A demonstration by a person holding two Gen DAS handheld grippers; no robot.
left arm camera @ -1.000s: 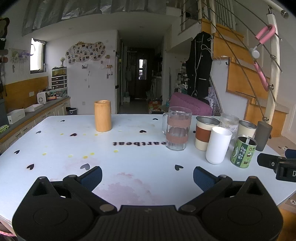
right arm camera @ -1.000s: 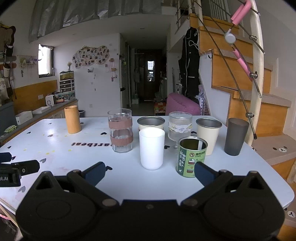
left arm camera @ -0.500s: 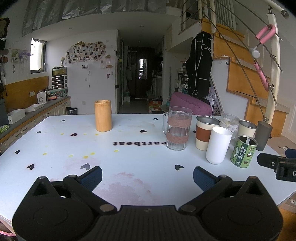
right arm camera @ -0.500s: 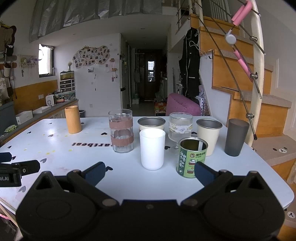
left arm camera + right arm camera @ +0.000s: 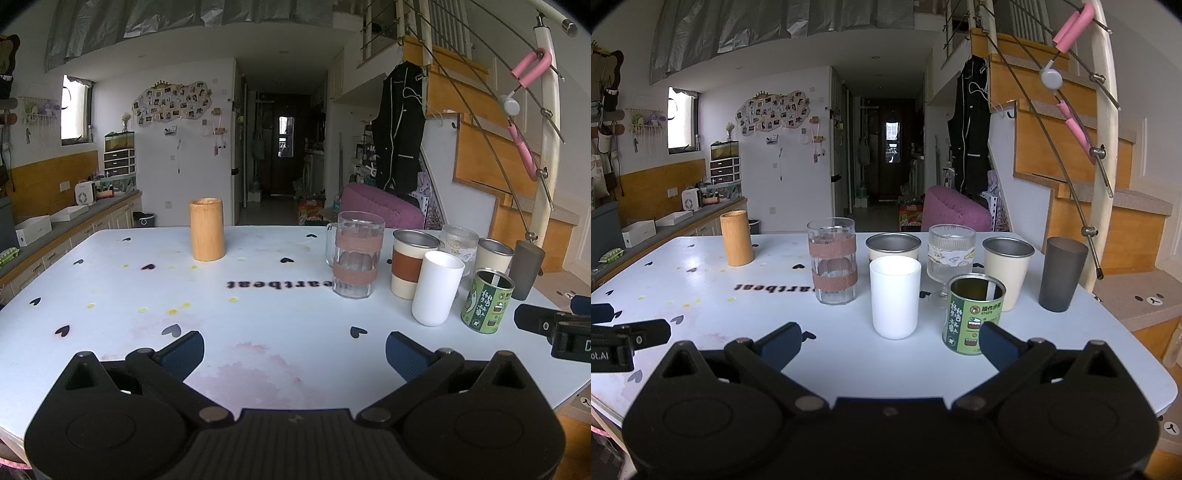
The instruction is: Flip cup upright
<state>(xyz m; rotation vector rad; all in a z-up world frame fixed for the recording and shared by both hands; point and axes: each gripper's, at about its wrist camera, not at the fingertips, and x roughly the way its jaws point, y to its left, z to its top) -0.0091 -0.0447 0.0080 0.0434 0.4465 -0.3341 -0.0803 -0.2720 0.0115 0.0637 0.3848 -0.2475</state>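
right gripper (image 5: pixel 889 341) wide, holding nothing | left gripper (image 5: pixel 294 349) wide, holding nothing | grey cup (image 5: pixel 1062 273) at 2 o'clock on table (image 5: pixel 701 291), right end of the cup cluster | axis vertical, wide end on top | smooth matte dark grey, tapered

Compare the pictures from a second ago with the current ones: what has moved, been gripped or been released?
Nothing visibly changed. The left gripper and right gripper remain open and empty above the table, and the white cup and green tin stand where they were.
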